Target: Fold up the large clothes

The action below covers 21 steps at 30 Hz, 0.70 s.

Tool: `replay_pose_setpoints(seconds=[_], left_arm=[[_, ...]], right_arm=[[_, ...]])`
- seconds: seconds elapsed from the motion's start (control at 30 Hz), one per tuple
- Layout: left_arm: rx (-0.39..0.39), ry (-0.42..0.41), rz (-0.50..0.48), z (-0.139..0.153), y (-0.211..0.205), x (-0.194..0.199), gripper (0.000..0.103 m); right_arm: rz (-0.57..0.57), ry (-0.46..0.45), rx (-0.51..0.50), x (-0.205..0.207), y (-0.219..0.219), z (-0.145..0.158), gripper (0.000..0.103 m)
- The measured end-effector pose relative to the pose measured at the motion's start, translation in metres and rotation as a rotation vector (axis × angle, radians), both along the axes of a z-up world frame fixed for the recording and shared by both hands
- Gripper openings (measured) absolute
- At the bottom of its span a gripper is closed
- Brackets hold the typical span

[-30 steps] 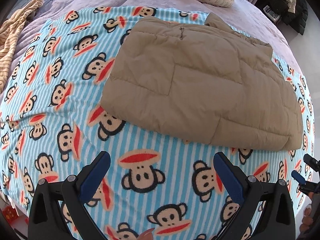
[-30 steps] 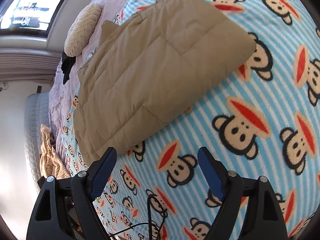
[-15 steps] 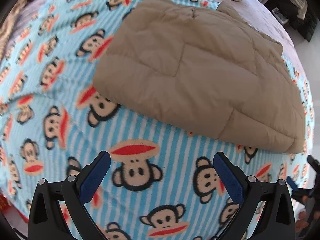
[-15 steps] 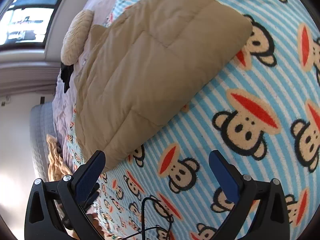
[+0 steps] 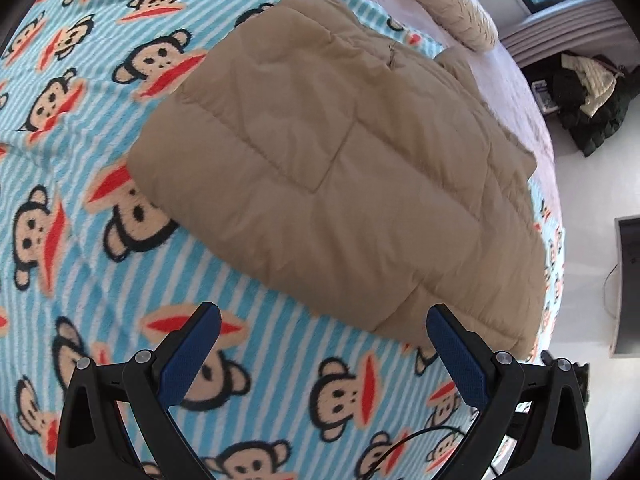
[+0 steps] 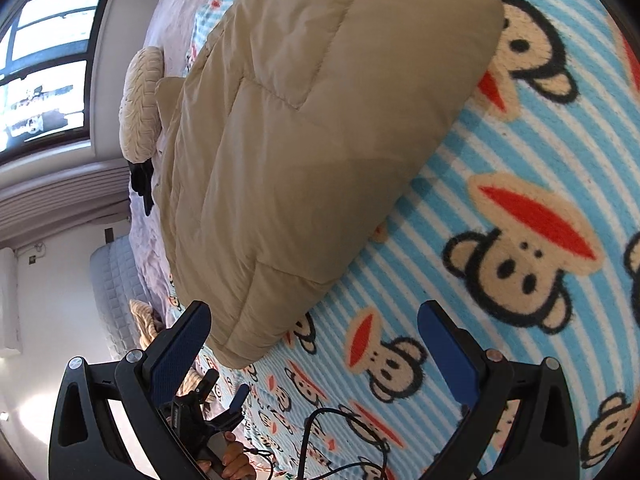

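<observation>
The tan quilted puffer jacket (image 5: 340,168), folded, lies mid-bed on the monkey-print striped blanket (image 5: 100,280). Left gripper (image 5: 322,344) and right gripper (image 6: 312,340) both gape empty; each should pinch 1 near corner squarely.

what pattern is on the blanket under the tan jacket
Light blue and white stripes with cartoon monkey faces, red mouths, on the blanket; clearest in the left wrist view.

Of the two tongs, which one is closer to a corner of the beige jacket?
The right tongs: its blue pad almost meets the beige jacket corner.
</observation>
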<state>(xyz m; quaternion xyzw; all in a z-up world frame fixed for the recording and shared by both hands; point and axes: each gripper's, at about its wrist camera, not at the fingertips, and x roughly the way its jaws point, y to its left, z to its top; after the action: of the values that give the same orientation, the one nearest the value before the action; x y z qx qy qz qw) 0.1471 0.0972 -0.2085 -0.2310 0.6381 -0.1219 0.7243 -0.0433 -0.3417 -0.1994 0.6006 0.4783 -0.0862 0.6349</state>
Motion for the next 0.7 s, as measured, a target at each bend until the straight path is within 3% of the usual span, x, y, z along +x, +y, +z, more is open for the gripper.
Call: replay_pose_setpoints(seconds=[0.3, 0.7], left_arm=[[-0.097, -0.008, 0.084, -0.012, 0.017, 0.014, 0.103], [-0.111, -0.015, 0.114, -0.048, 0.008, 0.051, 0.103]], right_arm=[[-0.012, -0.051, 0.029, 0.01, -0.002, -0.007, 0.103], [-0.051, -0.163, 0.084, 0.045, -0.003, -0.029, 0.103]])
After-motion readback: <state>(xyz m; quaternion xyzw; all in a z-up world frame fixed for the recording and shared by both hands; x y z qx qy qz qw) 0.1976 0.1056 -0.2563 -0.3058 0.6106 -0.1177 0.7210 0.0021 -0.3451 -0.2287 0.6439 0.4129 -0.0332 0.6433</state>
